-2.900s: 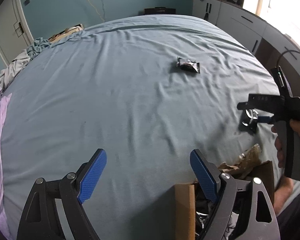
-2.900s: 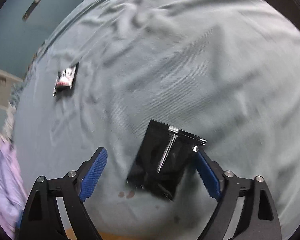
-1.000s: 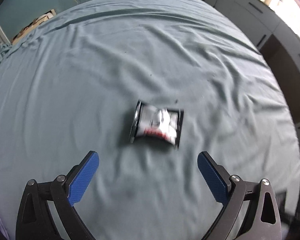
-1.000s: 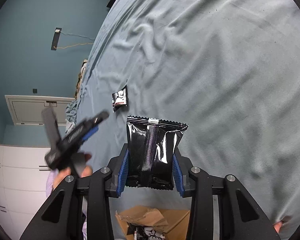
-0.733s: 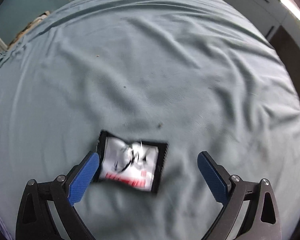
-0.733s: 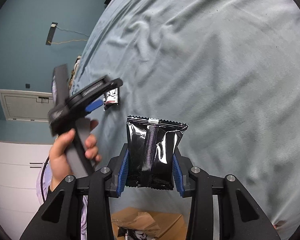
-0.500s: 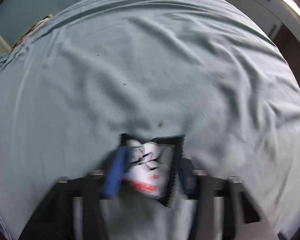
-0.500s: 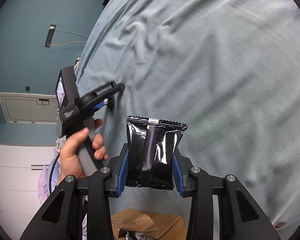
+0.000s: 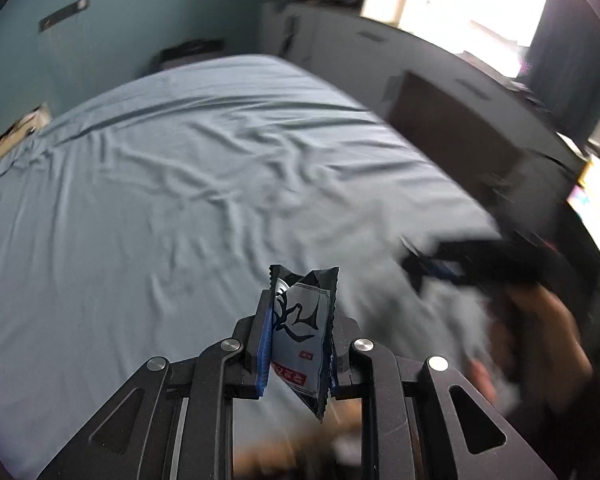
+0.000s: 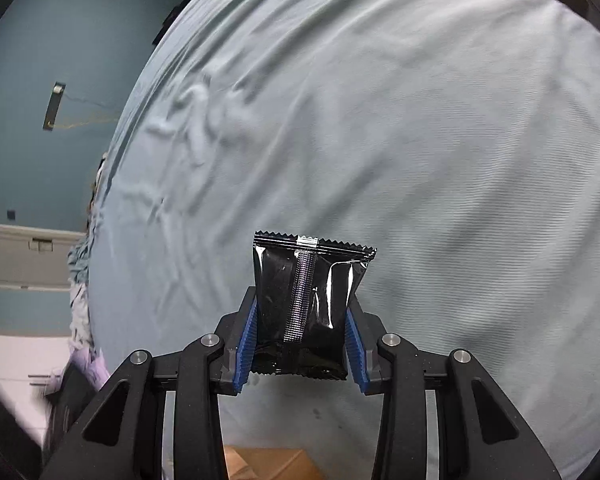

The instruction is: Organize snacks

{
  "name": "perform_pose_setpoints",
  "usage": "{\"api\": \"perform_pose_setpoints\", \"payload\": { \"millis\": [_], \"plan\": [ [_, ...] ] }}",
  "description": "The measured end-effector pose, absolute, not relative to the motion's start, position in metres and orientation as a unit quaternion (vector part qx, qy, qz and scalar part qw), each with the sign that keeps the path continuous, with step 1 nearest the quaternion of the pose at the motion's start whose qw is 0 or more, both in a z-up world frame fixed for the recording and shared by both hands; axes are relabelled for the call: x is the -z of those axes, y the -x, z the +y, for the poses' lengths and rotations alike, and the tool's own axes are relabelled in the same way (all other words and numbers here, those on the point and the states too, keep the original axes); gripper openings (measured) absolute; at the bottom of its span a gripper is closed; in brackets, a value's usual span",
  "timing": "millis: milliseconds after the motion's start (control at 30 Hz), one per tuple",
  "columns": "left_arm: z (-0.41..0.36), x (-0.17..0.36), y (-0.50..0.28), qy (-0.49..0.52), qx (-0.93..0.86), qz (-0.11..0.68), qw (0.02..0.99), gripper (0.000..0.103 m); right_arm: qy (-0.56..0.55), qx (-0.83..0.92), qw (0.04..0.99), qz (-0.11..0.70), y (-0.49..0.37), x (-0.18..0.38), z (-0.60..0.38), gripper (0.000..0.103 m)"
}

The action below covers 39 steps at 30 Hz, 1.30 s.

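Now both grippers are clamped on a snack above the bed [image 10: 420, 140], the left gripper [image 9: 296, 344] on a white packet [image 9: 300, 332] and the right gripper [image 10: 300, 340] on a black packet [image 10: 306, 300], so I judge only dropping them into the box [image 10: 268, 462] is left.

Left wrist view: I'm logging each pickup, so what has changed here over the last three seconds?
The left tongs closed on the white snack packet that lay on the bed sheet and lifted it clear. The right tongs picked up the black snack packet earlier and still hold it.
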<state>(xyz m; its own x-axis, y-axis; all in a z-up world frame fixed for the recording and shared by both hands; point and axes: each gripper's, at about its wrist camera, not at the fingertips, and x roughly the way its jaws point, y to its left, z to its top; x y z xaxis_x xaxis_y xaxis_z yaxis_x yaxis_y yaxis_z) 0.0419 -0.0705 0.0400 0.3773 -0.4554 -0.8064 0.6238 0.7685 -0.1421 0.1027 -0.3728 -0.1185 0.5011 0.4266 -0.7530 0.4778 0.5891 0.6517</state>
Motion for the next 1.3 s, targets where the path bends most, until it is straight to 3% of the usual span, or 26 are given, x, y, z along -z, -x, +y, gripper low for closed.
{"api": "perform_pose_setpoints", "payload": {
  "millis": [133,167,267,400,533,833,867,933,1133,1300],
  "plan": [
    [-0.040,-0.033,0.018,-0.137,0.363,0.456,0.801,0.022,-0.429,0.009,0.750,0.503,-0.091,0.105,-0.355,0.037],
    [-0.034,-0.021,0.029,-0.141,0.379,0.464,0.788,0.028,-0.422,-0.004,0.753,0.505,-0.089,0.101,-0.350,0.037],
    [-0.022,0.025,0.041,-0.174,0.363,0.498,0.768,0.088,-0.392,-0.061,0.766,0.506,-0.079,0.085,-0.325,0.037],
    [-0.025,0.017,0.042,-0.191,0.343,0.467,0.792,0.088,-0.354,-0.118,0.791,0.485,-0.056,0.051,-0.299,0.037],
    [0.006,-0.005,0.009,-0.086,0.307,0.432,0.844,0.102,-0.313,-0.187,0.808,0.463,-0.022,0.024,-0.271,0.037],
    [0.049,0.005,-0.017,-0.045,0.172,0.456,0.872,0.102,-0.248,-0.300,0.785,0.482,0.019,0.012,-0.203,0.041],
    [0.046,0.005,-0.015,-0.060,0.168,0.452,0.874,0.102,-0.248,-0.297,0.781,0.491,0.016,0.013,-0.202,0.045],
    [0.040,0.003,-0.010,-0.087,0.164,0.441,0.878,0.102,-0.227,-0.265,0.785,0.512,-0.005,0.012,-0.198,0.070],
    [0.027,0.003,-0.001,-0.126,0.157,0.421,0.884,0.102,-0.102,-0.231,0.847,0.468,-0.005,-0.019,-0.192,0.074],
    [0.022,0.009,-0.012,-0.147,0.125,0.427,0.883,0.102,-0.132,-0.180,0.836,0.501,-0.008,0.002,-0.190,0.074]
  ]
}}
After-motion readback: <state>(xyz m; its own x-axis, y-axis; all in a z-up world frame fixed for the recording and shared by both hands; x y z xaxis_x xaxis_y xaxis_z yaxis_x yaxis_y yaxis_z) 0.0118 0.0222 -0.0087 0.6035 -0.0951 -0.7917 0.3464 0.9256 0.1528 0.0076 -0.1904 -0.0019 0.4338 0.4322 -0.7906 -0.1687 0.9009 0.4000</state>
